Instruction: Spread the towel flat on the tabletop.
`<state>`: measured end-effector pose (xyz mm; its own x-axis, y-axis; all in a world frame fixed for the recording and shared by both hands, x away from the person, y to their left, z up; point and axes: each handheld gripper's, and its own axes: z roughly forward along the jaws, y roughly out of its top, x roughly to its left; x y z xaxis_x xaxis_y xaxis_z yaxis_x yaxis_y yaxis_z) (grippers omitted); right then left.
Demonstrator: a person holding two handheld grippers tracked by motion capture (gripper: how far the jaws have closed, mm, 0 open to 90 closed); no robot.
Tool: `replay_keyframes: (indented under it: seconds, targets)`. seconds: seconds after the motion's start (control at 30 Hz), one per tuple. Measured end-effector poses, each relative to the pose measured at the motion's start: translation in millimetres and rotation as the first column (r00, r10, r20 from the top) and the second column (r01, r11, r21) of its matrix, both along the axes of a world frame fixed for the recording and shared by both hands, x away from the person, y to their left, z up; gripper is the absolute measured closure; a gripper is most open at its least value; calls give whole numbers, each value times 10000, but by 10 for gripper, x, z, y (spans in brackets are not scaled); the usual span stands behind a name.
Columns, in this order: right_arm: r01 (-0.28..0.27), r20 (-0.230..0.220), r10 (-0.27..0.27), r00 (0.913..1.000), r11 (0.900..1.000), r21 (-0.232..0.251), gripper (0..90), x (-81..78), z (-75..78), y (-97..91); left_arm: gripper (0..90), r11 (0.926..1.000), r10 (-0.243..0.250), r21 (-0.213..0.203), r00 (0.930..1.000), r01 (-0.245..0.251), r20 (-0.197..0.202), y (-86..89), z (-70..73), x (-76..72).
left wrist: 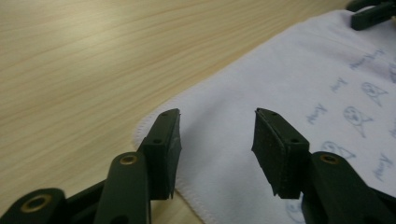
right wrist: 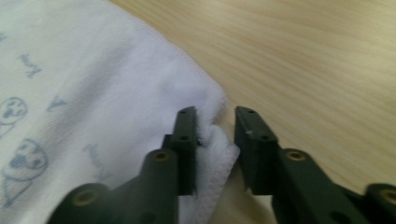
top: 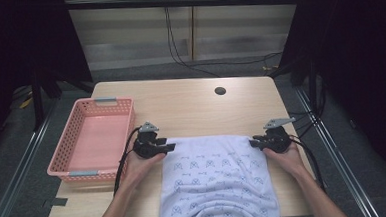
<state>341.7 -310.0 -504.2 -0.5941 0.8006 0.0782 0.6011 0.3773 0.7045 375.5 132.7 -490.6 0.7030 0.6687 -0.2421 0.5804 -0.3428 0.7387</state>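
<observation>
A white printed cloth (top: 217, 182) lay flat on the wooden table (top: 191, 106), its near end hanging over the person's edge. The left gripper (left wrist: 217, 140) stood at the cloth's far left corner, jaws wide apart above the hem and holding nothing. The right gripper (right wrist: 215, 140) sat at the far right corner, jaws narrowly parted with a bunched fold of hem between them. A pink basket (top: 93, 138) stood to the left.

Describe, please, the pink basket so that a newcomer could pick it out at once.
Start at the light wooden table and look to its left edge, beside the person's left hand. There sits a rectangular pink basket with latticed walls and grey handles. It is the table's one container, unlike the flat white printed cloth next to it.
</observation>
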Motion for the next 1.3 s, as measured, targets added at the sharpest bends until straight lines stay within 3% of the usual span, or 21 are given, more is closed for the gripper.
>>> replay_keyframes:
  seconds: [0.13, 0.27, 0.4, 0.57, 0.67, 0.7, 0.8, 0.9, 0.93, 0.97, 1.03, 1.1, 1.17, 1.27, 1.3]
  targets:
    - [-32, -273, 36, 9996, 9999, 159, 836, 1, 10, -12, 472, 9995, -57, 298, 10000, 58, -11, -11, -34, 18]
    - [56, -403, -48, 9992, 9998, 198, 842, -15, 18, -24, 493, 9988, 43, 484, 9999, -49, 127, 1, -40, 24]
    - [-53, -338, 61, 9994, 9997, 217, 840, -44, 15, -38, 469, 9973, 99, 725, 9999, -104, 80, -14, -76, 43]
    - [-94, -381, 104, 9992, 9996, 263, 836, -48, 15, -46, 433, 9940, 300, 1041, 9990, -334, 340, -77, -137, 65]
    - [-118, -392, 129, 9991, 9995, 286, 836, -48, 15, -48, 414, 9946, 384, 950, 9986, -417, 366, -74, -147, 91]
    - [-115, -400, 127, 9991, 9995, 307, 836, -46, 14, -49, 419, 9964, 172, 827, 9993, -199, 332, -79, -150, 91]
    - [-122, -413, 137, 9991, 9993, 355, 836, -42, 12, -51, 488, 9965, -243, 810, 9992, 216, 328, -140, -147, 68]
    - [-276, -526, 306, 9981, 9981, 560, 839, -42, 10, -45, 706, 9928, -641, 1039, 9969, 591, 456, -209, -144, 30]
    - [-364, -634, 397, 9972, 9980, 526, 840, -47, 23, -43, 816, 9926, -757, 982, 9962, 712, 429, -216, -147, 22]
    - [-373, -634, 409, 9972, 9976, 577, 840, -51, 32, -47, 850, 9931, -761, 919, 9965, 727, 344, -218, -146, 17]
    - [-245, -557, 296, 9980, 9956, 900, 842, -62, 85, -80, 864, 9959, -748, 524, 9969, 735, 250, -199, -123, 21]
    - [-123, -342, 175, 9993, 9892, 1461, 844, -72, 193, -145, 867, 9980, -600, -180, 9978, 605, 265, -151, -40, 22]
    - [-103, -44, 112, 9999, 9849, 1730, 845, -76, 285, -185, 868, 9962, -602, -603, 9970, 631, 482, -100, 97, 23]
    - [-56, 418, -34, 9991, 9768, 2139, 846, -51, 460, -232, 869, 9916, -568, -1125, 9960, 643, 683, -76, 250, 36]
    - [-68, 524, -50, 9986, 9750, 2221, 846, -38, 499, -238, 869, 9929, -596, -975, 9947, 677, 837, -85, 299, 39]
